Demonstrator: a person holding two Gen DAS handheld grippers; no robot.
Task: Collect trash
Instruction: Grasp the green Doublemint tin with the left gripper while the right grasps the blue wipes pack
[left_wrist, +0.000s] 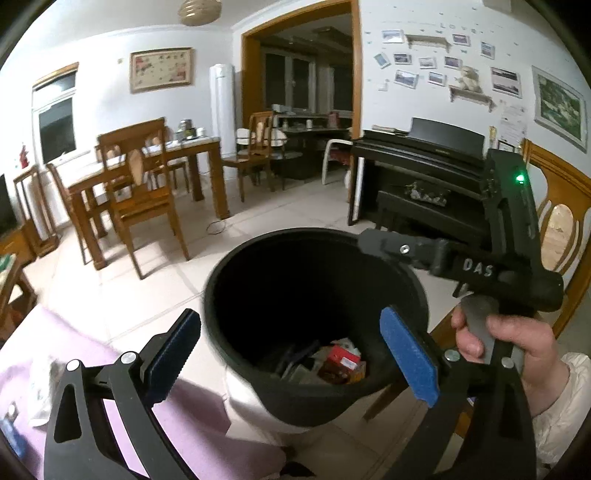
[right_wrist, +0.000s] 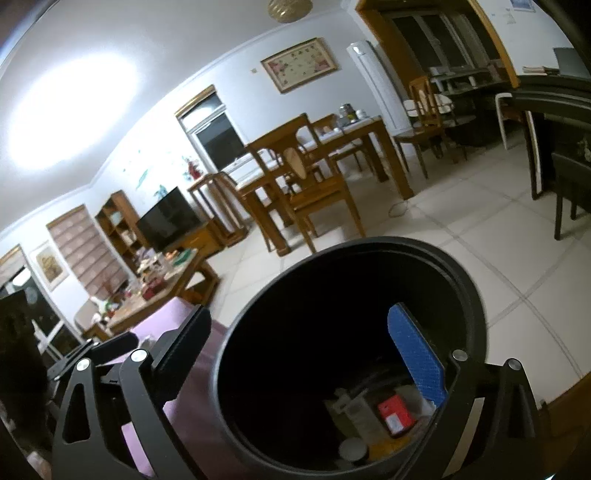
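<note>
Blue-padded fingers (left_wrist: 410, 356) of my left gripper (left_wrist: 291, 354) sit closest to the lens, spread wide and clamping nothing, with the black trash bin (left_wrist: 258, 280) tilted between them so its mouth faces the camera. Left of the bin lies a pink cloth (left_wrist: 195, 413), under my left finger. Inside the bin, down at the bottom, I can see a red carton (left_wrist: 341, 356) among other crumpled packaging. Right of the bin, my right hand (left_wrist: 517, 343) wraps the handle of my right gripper (left_wrist: 384, 245), whose tip reaches the bin's far rim; from this view I cannot tell whether it pinches the rim. From the right wrist camera, the right gripper's fingers (right_wrist: 417, 363) stand well apart, the left one outside the bin wall over the pink cloth and the blue-padded one inside the bin's mouth, apparently not touching the wall. Beyond the bin stand a wooden dining table (left_wrist: 184, 151) and, to its right, a black piano (left_wrist: 417, 162).
</note>
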